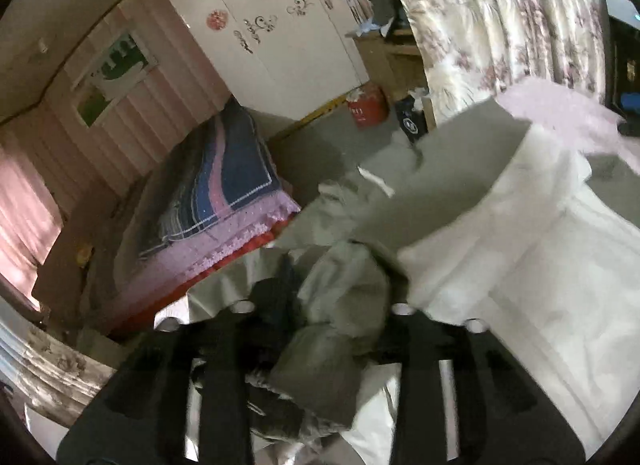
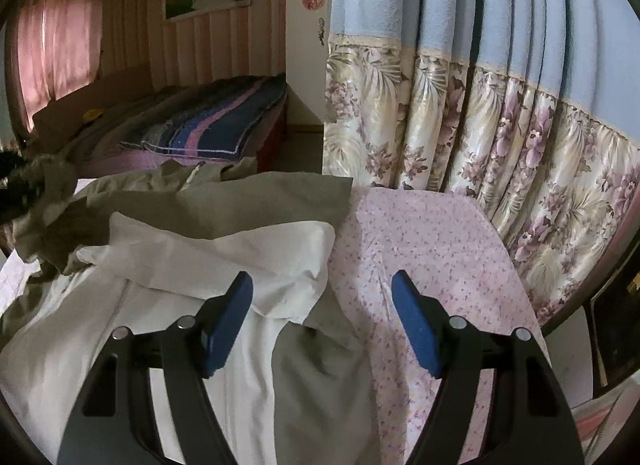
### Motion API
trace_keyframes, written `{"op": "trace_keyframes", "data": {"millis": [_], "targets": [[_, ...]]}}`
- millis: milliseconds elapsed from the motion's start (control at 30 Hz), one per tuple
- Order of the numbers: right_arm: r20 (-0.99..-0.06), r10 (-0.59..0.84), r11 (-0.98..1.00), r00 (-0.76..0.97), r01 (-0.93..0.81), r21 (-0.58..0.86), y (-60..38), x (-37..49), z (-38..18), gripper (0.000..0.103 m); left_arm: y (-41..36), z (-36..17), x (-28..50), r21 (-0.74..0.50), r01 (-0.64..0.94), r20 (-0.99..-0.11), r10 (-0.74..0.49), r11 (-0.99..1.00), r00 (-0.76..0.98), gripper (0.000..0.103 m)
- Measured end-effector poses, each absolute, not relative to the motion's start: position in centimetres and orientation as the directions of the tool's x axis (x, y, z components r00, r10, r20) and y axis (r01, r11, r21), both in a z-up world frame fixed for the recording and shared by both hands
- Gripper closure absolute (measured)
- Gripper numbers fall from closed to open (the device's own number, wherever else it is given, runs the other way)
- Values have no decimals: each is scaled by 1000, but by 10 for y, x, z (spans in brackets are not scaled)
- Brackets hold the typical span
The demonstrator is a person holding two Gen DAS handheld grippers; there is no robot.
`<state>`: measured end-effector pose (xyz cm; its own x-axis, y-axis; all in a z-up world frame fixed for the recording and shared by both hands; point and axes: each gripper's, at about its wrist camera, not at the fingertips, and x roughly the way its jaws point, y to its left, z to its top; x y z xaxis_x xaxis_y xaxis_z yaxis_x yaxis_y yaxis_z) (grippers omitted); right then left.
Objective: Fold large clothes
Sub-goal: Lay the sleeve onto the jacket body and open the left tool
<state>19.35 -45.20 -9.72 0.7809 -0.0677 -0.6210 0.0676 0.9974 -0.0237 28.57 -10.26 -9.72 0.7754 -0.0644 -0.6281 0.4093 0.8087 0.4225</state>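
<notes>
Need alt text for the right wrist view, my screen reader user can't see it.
The open right gripper, blue pads apart and holding nothing, hovers over a white garment lying on olive-grey fabric. A pink floral bedsheet is beside them, with a floral curtain beyond.

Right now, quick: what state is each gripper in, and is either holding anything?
Left gripper: olive-grey garment bunched between its jaws; grip cannot be told.
Right gripper: open, holding nothing, above the white garment.
</notes>
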Motion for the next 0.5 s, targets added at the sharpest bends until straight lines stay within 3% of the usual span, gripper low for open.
{"op": "trace_keyframes", "data": {"millis": [33,67,100,300,500], "targets": [[-616,-77,997,784,71,-35,-451,193,-94,25,-97,-96,283,409,399,-628,-64,821,775,41],[-613,-84,996,786,72,-44,-450,193,-93,25,-87,-91,284,388,383,-629,-63,839,775,14],[-612,-90,996,786,74,-51,-449,193,-92,24,-69,-84,281,347,361,-629,-71,865,774,5],[-620,-94,995,779,61,-75,-433,207,-89,24,1,-63,269,291,282,-609,-50,914,792,3],[-634,-95,993,767,31,-112,-409,225,-93,24,54,-76,270,196,286,-667,-86,938,740,3]]}}
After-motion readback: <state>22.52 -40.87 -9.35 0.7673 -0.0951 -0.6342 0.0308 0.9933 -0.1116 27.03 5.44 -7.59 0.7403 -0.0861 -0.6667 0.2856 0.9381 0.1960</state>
